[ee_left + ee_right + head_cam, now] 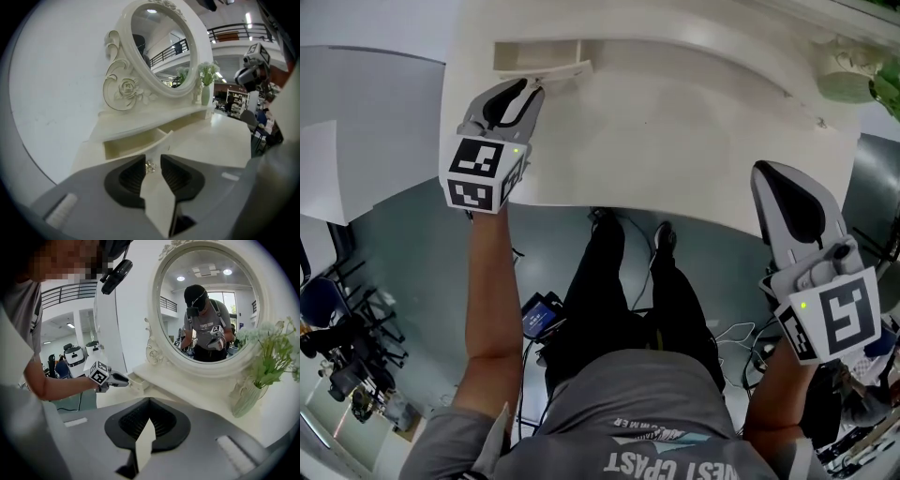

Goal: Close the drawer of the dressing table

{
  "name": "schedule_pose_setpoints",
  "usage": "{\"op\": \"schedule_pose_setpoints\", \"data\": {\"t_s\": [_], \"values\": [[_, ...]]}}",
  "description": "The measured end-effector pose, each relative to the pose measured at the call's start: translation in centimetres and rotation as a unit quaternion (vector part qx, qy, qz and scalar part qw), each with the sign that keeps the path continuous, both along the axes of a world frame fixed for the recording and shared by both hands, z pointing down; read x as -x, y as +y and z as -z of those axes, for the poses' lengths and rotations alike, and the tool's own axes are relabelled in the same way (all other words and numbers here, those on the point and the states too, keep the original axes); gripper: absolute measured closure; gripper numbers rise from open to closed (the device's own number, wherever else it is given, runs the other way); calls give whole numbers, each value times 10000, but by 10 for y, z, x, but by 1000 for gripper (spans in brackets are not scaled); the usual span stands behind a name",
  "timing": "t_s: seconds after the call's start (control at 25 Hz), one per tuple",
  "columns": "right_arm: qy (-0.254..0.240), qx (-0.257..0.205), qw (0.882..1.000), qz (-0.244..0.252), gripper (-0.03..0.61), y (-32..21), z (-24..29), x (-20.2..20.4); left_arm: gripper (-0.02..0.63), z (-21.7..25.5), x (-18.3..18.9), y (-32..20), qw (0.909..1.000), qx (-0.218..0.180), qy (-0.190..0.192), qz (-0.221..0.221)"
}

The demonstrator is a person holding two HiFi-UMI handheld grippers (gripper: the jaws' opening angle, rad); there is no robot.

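Hovering at the open drawer (pixel 534 54) on the surface's (pixel 675 131) left end, the left gripper (pixel 528 89) holds its fingers spread either side of the knob (pixel 150 166); the right gripper (pixel 772 180), well apart, has its fingers pressed together.

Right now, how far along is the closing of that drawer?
Nothing looks done: the drawer stands pulled out of the dressing table. In hand: the left gripper is at its front, jaws apart around the small glassy knob, not pressing it. The right gripper hangs empty, jaws together. Left: push the drawer fully in.
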State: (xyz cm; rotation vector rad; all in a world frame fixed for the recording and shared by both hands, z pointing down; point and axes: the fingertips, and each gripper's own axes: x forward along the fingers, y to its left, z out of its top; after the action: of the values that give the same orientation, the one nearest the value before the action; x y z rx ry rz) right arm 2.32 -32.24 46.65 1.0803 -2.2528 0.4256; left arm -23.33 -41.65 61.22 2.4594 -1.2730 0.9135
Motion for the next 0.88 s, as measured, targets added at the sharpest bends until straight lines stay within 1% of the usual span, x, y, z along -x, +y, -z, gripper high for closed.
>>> {"op": "schedule_pose_setpoints", "data": {"t_s": [0.12,0.24,0.32,0.4,0.44,0.88], "values": [[10,67,10000,7,577,1,-10,1,503,-12,-2,-2,10000,85,39,7],[8,121,9999,12,577,2,-20,2,505,-18,-3,-5,10000,66,59,-31],[16,145,9999,9,577,2,-25,2,516,-18,-2,-7,10000,16,39,-29],[22,173,9998,-2,577,3,-29,1,557,-17,1,-9,10000,-18,22,-9],[24,191,9998,-7,577,3,-31,1,563,-17,2,-10,10000,-23,28,2],[52,287,9995,-74,577,7,-39,-1,562,-16,4,-20,10000,-72,23,38]]}}
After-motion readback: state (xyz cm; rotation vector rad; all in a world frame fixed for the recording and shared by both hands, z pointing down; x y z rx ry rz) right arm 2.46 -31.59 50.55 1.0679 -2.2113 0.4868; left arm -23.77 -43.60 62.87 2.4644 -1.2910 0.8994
